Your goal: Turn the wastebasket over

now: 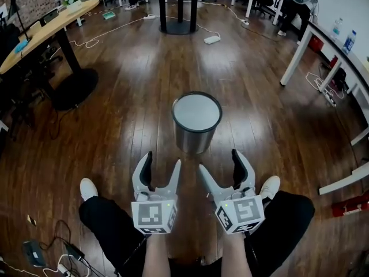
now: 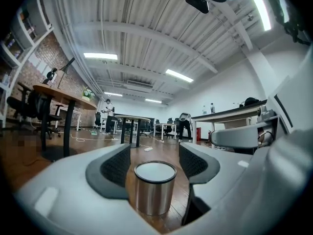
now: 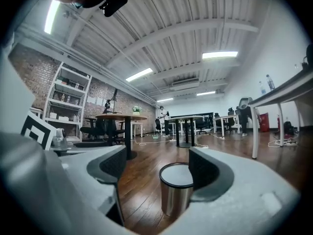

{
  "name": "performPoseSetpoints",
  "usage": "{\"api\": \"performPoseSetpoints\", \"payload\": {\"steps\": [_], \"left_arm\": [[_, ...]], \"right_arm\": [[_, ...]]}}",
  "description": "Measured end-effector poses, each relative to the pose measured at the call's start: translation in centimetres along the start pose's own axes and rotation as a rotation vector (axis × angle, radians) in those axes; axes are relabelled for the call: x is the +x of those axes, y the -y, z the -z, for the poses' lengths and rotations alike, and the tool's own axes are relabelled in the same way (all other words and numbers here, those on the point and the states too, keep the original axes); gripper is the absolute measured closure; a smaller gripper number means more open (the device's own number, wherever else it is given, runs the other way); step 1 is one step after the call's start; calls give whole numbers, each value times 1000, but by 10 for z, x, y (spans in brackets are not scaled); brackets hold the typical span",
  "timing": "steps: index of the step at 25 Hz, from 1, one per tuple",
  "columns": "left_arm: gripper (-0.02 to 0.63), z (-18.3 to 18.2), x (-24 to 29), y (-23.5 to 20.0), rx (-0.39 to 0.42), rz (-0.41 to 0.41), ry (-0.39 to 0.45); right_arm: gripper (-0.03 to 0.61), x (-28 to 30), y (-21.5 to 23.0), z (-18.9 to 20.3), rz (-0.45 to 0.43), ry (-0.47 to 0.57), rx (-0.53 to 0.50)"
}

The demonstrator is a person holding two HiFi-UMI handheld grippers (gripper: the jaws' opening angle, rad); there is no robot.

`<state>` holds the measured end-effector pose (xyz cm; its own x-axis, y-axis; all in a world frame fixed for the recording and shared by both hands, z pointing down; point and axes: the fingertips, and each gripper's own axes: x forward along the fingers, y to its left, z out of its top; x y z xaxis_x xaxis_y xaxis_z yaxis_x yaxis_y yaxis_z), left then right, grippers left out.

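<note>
We cannot tell whether the pale disc on top of the wastebasket (image 1: 196,133) is its base or its inside. In the right gripper view, one of the fingers (image 3: 211,176) of the right gripper (image 3: 157,156) covers the wastebasket's right side. In the left gripper view, the body of the left gripper (image 2: 154,151) cuts across its foot. The person's forearms (image 1: 157,257) run off the head view's lower edge. The distant people (image 2: 107,112) and the bottles (image 1: 349,41) are too small to make out.

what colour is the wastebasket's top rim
Black, on a shiny silver wastebasket; clearest in the left gripper view.
</note>
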<state>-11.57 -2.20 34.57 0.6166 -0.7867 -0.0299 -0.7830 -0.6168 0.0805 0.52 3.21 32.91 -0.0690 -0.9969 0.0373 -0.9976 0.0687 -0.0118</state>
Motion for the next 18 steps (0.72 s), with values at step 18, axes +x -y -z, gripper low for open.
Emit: {"api": "performPoseSetpoints", "payload": {"steps": [18], "left_arm": [[304, -56, 135, -17, 74, -101, 101]], "right_arm": [[193, 123, 87, -63, -154, 70, -74]]}}
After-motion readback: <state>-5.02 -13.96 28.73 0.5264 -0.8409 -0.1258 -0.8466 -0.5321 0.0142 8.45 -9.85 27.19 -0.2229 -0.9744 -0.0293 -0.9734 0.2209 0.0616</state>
